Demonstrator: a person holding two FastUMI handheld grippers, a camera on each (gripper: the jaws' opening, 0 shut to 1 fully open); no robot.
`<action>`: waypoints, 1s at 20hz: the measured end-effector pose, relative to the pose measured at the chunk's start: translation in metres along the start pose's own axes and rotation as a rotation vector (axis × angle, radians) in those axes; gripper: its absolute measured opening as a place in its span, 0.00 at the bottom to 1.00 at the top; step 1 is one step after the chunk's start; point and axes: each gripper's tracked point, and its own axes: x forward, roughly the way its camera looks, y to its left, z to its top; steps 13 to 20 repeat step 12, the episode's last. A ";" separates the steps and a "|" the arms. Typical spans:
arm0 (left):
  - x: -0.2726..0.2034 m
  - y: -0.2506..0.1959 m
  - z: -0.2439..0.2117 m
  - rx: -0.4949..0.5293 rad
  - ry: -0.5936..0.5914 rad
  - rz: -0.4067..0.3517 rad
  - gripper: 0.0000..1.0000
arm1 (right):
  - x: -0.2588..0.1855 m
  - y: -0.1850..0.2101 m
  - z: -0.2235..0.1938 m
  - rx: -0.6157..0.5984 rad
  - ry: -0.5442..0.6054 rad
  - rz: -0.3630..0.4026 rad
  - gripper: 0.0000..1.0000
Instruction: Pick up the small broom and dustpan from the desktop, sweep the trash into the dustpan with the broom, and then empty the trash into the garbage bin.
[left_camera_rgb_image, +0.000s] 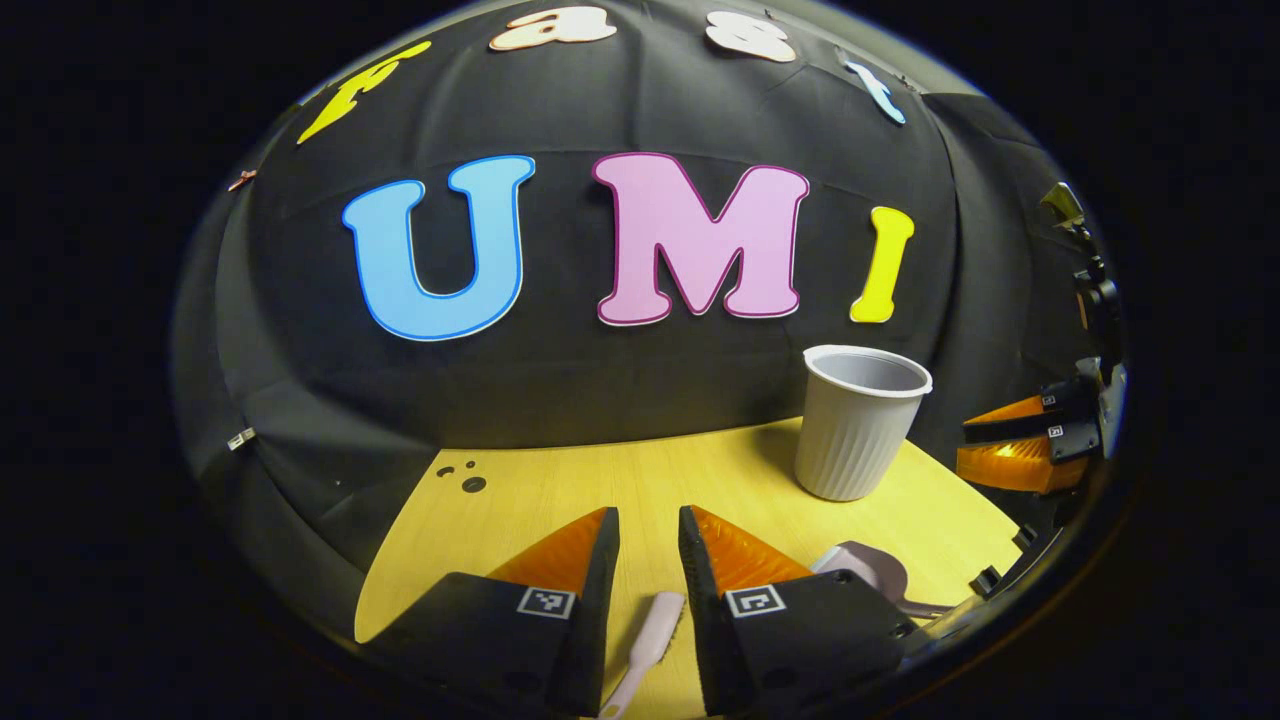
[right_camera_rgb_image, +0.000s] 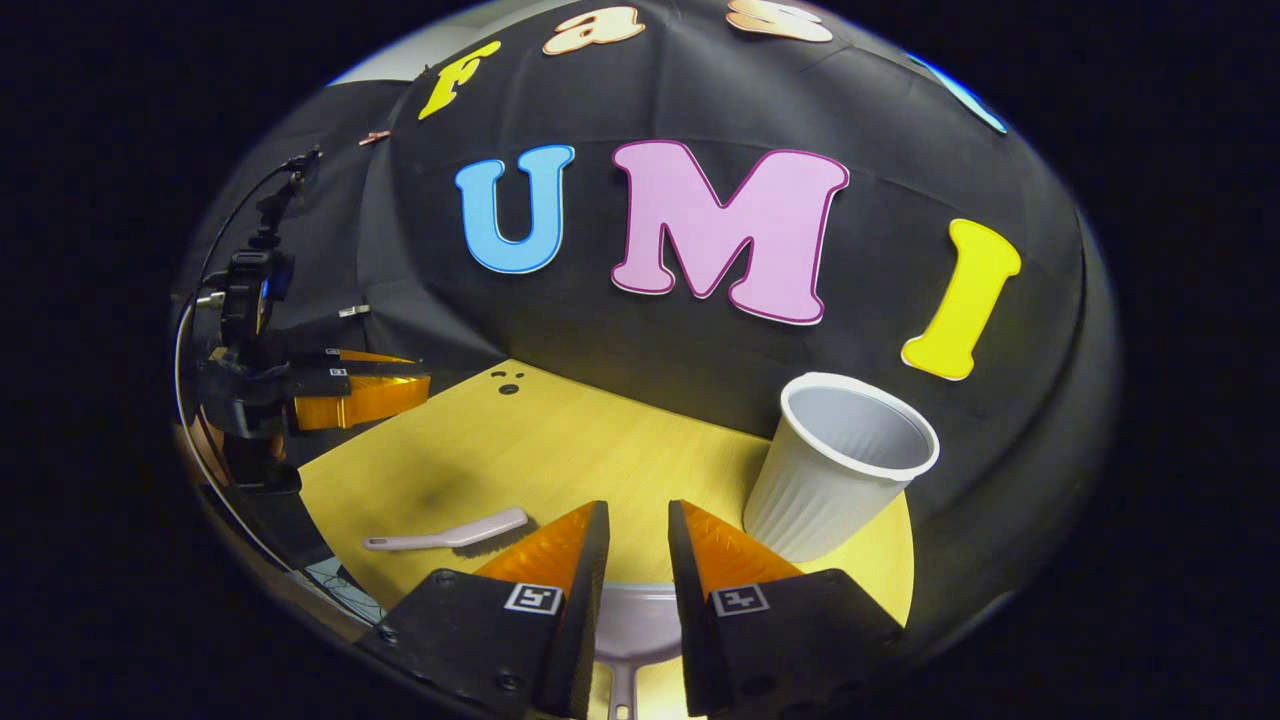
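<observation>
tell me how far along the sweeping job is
Nothing looks done yet. The pale pink small broom lies on the yellow wooden desktop between the open left gripper. The right gripper hangs open over the pale dustpan. Grasping, sweeping and emptying into the ribbed grey bin remain.

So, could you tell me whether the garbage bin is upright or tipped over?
Upright: the garbage bin stands on the desktop, open rim upward.
</observation>
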 end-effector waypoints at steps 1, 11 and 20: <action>0.000 0.002 -0.001 0.005 0.004 0.005 0.41 | 0.002 0.002 -0.001 0.001 0.003 0.003 0.39; -0.005 0.013 0.001 0.046 0.000 0.026 0.47 | -0.006 0.017 0.005 0.010 -0.008 -0.012 0.39; -0.006 0.012 0.001 0.046 -0.001 0.021 0.47 | -0.007 0.019 0.007 0.014 -0.010 -0.022 0.39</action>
